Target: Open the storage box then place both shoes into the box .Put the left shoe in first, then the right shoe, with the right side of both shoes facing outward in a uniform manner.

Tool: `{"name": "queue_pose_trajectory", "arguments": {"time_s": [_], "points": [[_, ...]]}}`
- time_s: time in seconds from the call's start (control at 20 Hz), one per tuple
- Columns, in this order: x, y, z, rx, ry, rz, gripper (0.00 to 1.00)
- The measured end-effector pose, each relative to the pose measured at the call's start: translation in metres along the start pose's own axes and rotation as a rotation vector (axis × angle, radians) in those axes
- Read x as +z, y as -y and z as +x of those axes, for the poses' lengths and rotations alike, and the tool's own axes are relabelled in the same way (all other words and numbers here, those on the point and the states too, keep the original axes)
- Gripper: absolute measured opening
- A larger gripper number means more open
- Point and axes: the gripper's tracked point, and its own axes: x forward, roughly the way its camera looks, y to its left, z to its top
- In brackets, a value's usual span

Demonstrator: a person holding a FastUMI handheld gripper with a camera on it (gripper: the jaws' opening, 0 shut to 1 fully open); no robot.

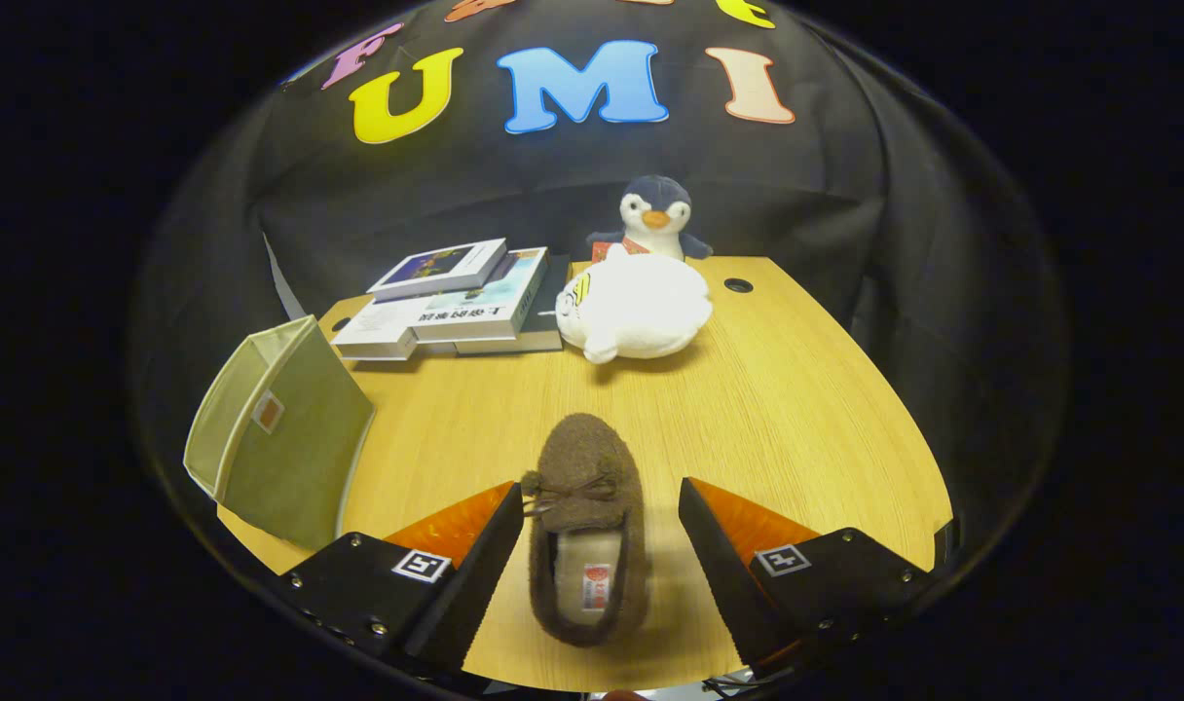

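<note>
A brown fuzzy slipper (589, 526) with a small bow lies on the wooden table (796, 409), toe pointing away from me, its pale lining facing up. It sits between the fingers of my gripper (602, 506), which stands open: the left finger is close to the shoe's side, the right finger stands well apart from it. An olive-green fabric storage box (280, 428) rests at the table's left edge, beyond the left finger, tilted with its opening turned to the left.
A stack of books (456, 302) lies at the back left of the table. A white plush toy (636, 307) sits beyond the slipper, with a penguin plush (653, 219) behind it. A round cable hole (738, 285) is near the far right edge.
</note>
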Motion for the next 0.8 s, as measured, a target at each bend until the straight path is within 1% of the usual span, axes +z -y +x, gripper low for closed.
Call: {"name": "queue_pose_trajectory", "arguments": {"time_s": [0.2, 0.35, 0.45, 0.5, 0.55, 0.6, 0.65, 0.7, 0.75, 0.8], "points": [[-0.027, 0.017, 0.017, 0.003, -0.067, -0.006, 0.98], [-0.045, 0.023, 0.028, 0.01, -0.131, -0.035, 0.97], [-0.054, 0.023, 0.035, 0.022, -0.167, -0.057, 0.95], [-0.059, 0.022, 0.037, 0.03, -0.189, -0.058, 0.91], [-0.061, 0.02, 0.041, 0.042, -0.198, -0.055, 0.88], [-0.06, 0.016, 0.04, 0.058, -0.201, -0.038, 0.88], [-0.06, 0.013, 0.04, 0.07, -0.204, -0.023, 0.72], [-0.06, 0.011, 0.041, 0.075, -0.206, -0.012, 0.64], [-0.06, 0.008, 0.041, 0.08, -0.208, -0.005, 0.49], [-0.059, 0.009, 0.041, 0.069, -0.21, 0.0, 0.42]]}}
